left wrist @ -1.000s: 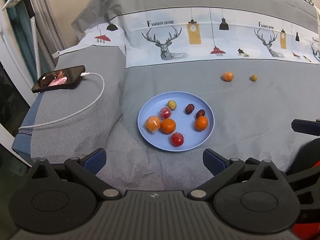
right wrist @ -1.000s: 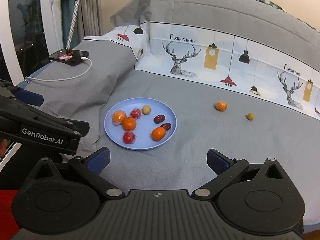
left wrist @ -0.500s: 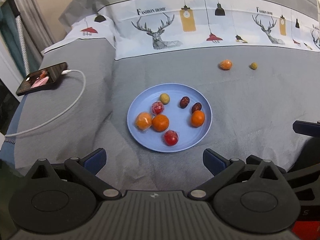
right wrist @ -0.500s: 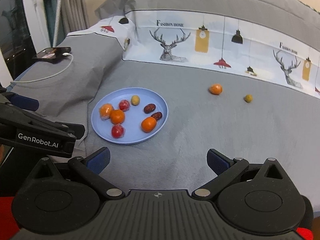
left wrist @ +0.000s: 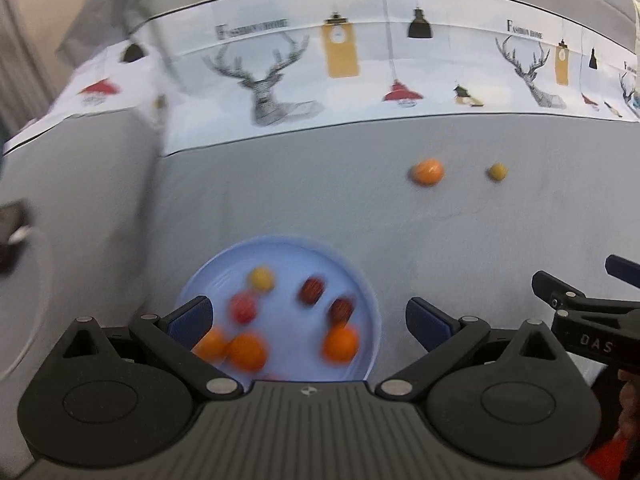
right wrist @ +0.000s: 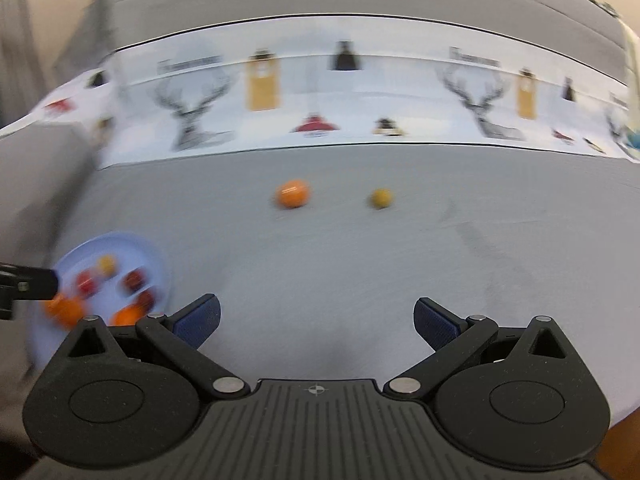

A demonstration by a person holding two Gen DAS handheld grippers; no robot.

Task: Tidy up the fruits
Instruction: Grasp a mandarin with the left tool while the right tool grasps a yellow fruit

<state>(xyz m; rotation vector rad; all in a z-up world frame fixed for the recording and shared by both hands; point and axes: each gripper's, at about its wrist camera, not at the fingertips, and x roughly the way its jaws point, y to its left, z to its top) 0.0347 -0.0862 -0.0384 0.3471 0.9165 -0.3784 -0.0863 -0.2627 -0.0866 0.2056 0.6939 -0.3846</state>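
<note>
Grey bedding [right wrist: 360, 264] carries a loose orange fruit [right wrist: 293, 193] beside a small yellow-green fruit [right wrist: 381, 198]; both grippers' fingers gape empty. Only the left view shows the whole round blue plate [left wrist: 360, 280] of blurred fruits.

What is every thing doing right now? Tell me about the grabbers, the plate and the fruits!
left gripper: open, holding nothing, over the plate.
right gripper: open, holding nothing.
blue plate: flat on the grey bedspread, with several fruits in it.
orange fruit: loose on the bedspread, outside the plate.
small yellow-green fruit: loose on the bedspread, apart from the orange fruit.
</note>
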